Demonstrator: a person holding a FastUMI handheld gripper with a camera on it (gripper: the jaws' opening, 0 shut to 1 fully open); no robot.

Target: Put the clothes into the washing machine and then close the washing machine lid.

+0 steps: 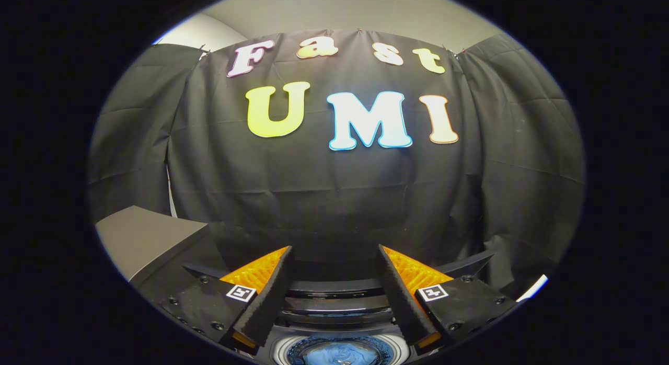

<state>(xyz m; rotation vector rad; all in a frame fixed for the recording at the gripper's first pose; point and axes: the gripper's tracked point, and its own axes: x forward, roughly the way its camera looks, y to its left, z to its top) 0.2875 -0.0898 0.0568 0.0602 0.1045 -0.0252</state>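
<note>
With my fingers (334, 289) spread apart and holding nothing, the washing machine (337, 297) lies directly below and between them; blue clothes (339, 353) sit inside its drum, and its raised lid (334, 287) stands just beyond, needing closing.
</note>
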